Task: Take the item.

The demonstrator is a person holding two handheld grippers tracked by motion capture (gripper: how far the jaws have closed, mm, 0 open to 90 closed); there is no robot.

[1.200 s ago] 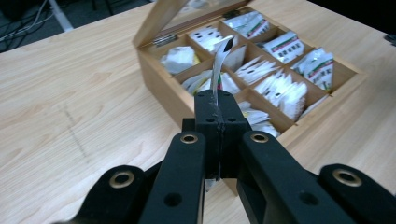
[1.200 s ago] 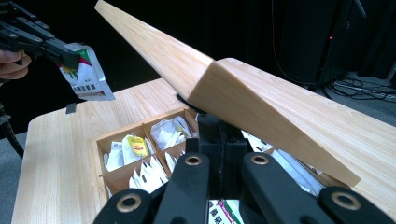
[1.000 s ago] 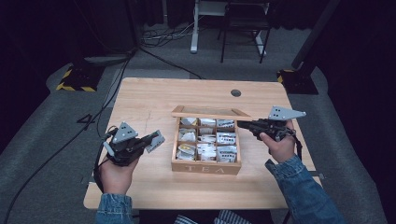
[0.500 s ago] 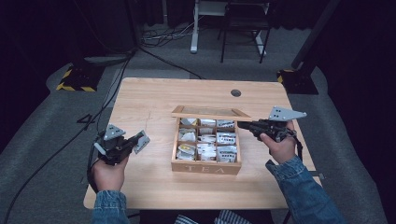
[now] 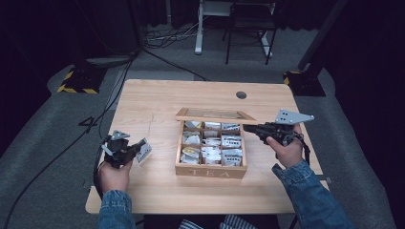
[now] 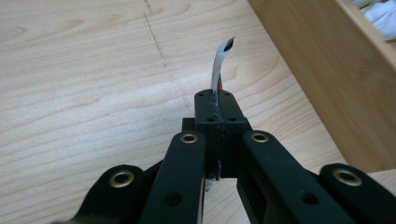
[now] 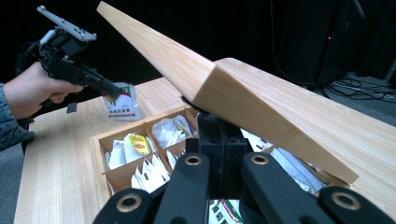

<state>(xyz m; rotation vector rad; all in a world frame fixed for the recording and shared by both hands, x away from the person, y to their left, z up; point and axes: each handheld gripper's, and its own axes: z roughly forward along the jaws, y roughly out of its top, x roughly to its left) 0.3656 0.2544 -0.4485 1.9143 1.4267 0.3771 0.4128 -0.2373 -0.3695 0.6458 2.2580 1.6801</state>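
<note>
Dark studio lab: black curtains, floor cables (image 5: 143,52), hazard-taped stand bases (image 5: 76,83)

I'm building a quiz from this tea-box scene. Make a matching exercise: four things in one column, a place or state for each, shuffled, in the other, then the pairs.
Things
1. tea bag packet
2. box lid
3. tea box
4. round hole

Places or states
A. propped open, its edge pinched by the right tongs
B. in the far part of the table top
C. clamped edge-on in the left tongs, over bare table
D. resting mid-table, compartments holding packets

Pairs: 1-C, 2-A, 3-D, 4-B
</note>
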